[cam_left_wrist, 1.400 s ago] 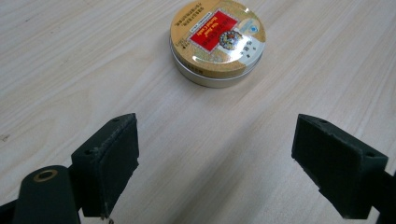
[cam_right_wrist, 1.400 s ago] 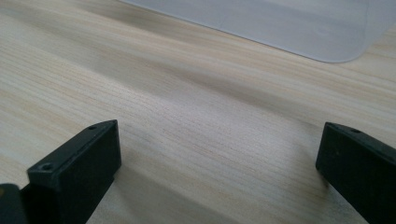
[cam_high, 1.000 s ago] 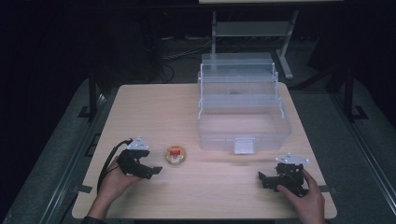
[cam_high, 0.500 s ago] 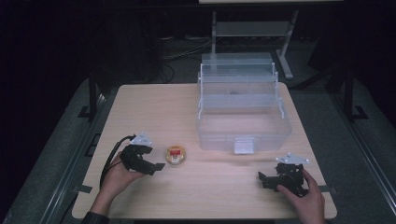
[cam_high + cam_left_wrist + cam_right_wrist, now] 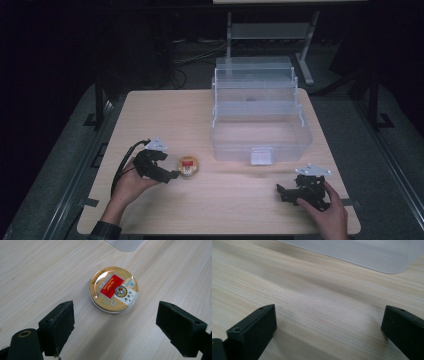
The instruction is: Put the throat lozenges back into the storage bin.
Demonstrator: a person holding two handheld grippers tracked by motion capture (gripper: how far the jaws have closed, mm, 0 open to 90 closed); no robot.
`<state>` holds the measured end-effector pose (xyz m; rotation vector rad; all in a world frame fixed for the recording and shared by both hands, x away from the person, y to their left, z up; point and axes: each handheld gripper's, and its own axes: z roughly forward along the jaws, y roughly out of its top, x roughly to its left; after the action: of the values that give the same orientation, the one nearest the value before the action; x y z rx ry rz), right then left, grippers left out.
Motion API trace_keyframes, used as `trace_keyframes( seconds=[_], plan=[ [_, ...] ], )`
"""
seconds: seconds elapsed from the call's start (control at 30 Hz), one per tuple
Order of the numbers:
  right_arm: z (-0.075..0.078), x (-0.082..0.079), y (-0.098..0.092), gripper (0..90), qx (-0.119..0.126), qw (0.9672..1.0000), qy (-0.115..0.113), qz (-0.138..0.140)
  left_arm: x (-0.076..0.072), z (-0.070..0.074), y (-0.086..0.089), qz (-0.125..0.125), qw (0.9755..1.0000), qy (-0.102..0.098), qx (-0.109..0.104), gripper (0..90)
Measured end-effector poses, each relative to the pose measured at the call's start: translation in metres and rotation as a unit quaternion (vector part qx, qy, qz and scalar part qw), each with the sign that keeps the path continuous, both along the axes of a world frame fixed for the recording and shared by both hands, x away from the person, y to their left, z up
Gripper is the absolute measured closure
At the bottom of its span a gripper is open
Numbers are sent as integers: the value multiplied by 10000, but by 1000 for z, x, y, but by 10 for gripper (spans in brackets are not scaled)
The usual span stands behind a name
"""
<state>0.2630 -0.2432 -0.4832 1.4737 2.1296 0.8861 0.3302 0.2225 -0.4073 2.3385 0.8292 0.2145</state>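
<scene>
Left gripper [image 5: 172,175] moved up to tin [image 5: 113,289]; jaws wide; red label unreadable.

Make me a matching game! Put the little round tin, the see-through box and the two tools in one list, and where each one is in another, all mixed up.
1 round tin
2 clear plastic box
3 left tool
4 right tool

a far side of table
b open, just left of tin
c near right corner
d lying flat, lid up

Pairs: 1-d, 2-a, 3-b, 4-c

Tin [image 5: 188,166] lies left of the box [image 5: 260,135]; left gripper [image 5: 167,175] just beside it; right gripper [image 5: 286,191] well apart.
</scene>
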Motion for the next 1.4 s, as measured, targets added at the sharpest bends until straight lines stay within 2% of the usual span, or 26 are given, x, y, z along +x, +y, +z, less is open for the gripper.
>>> trace_keyframes(
  seconds=[0.37, 0.77, 0.9, 1.27, 1.4],
  plan=[
    [0, 0, 0, 0, 0, 10000, 0, -1, 9, 6, -12, -58, 9999, -39, 81, 145],
    [0, 0, 0, 0, -1, 10000, -2, 0, 20, 6, -23, -103, 9998, 96, 158, 144],
    [0, 0, 0, 0, -1, 10000, 0, 1, 24, 5, -26, -146, 9995, 148, 250, 144],
    [0, 0, 0, 0, -1, 10000, -3, -2, 32, 0, -38, -177, 9988, 297, 332, 143],
    [0, 0, 0, 0, -1, 10000, -3, -1, 36, -3, -42, -218, 9983, 315, 432, 143]
  ],
)
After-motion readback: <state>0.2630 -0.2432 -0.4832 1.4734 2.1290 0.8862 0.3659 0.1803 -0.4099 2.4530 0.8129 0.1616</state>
